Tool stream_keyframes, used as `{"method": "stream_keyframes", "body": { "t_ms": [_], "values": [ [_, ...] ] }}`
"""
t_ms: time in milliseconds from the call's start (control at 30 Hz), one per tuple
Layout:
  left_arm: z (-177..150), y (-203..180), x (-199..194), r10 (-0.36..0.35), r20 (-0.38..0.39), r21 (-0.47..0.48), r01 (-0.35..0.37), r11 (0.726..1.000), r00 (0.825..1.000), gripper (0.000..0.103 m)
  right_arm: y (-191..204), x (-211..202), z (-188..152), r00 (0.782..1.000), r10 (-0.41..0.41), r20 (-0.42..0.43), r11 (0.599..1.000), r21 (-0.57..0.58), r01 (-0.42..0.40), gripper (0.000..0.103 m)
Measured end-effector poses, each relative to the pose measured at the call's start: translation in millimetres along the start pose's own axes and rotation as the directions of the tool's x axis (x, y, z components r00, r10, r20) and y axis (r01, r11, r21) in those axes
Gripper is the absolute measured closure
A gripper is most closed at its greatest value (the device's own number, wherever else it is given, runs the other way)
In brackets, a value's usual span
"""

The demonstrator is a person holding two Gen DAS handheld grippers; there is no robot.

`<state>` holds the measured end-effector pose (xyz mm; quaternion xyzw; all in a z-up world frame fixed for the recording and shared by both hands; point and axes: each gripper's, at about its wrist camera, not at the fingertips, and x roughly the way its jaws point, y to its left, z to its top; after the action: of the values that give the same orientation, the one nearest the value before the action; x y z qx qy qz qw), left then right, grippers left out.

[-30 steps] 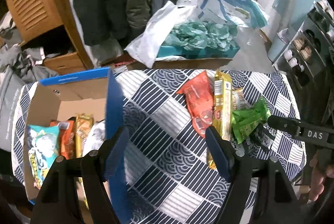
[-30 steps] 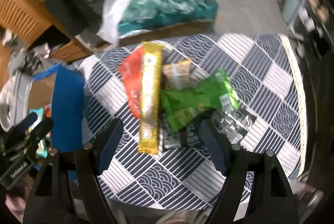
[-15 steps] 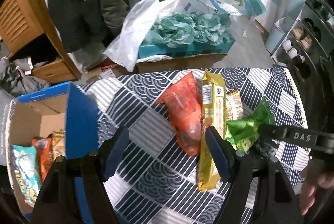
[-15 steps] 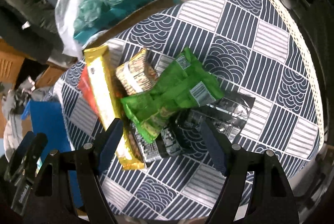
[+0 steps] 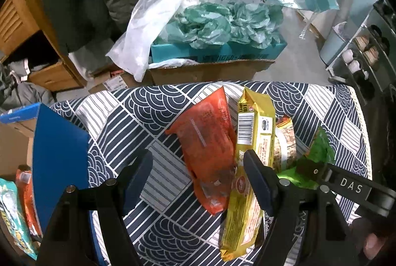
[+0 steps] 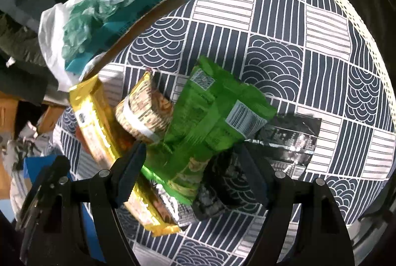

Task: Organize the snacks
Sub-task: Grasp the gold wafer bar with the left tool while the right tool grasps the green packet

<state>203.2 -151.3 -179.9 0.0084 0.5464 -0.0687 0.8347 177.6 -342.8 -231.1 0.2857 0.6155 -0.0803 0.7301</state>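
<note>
1. Snacks lie in a loose pile on the patterned tablecloth (image 6: pixel 321 25): orange packet (image 5: pixel 210 142), long yellow packet (image 5: pixel 250 162), tan-and-white packet (image 6: pixel 143 112), green packet (image 6: pixel 210 117), silver-black packets (image 6: pixel 292 142).
2. Left wrist view: orange packet touches the yellow packet's 9 o'clock edge; green packet (image 5: pixel 319 154) at 3 o'clock of the pile.
3. Green packet overlaps the silver-black packets.
4. Left gripper (image 5: pixel 198 167): jaws apart, nothing between them; orange and yellow packets just ahead.
5. Right gripper (image 6: pixel 190 162): jaws apart, straddling the green packet's lower end; contact cannot be told.
6. Cardboard box (image 5: pixel 57 162) with blue flap at 9 o'clock holds more packets (image 5: pixel 14 216).
</note>
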Motion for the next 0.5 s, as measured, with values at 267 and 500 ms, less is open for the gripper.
{"method": "stream_keyframes", "body": {
  "t_ms": [267, 500],
  "values": [
    [-5.7, 1.2, 14.9, -0.04, -0.047, -0.046, 0.038, 0.998, 0.998, 0.026, 17.7, 11.8, 6.2, 0.998, -0.054, 0.014, 0.992, -0.109, 0.056, 0.029],
    [-10.5, -3.2, 11.4, -0.066, -0.054, -0.061, 0.062, 0.996, 0.996, 0.026, 20.7, 6.5, 6.8, 0.994, -0.096, 0.046, 0.967, -0.234, 0.104, 0.068]
  ]
}}
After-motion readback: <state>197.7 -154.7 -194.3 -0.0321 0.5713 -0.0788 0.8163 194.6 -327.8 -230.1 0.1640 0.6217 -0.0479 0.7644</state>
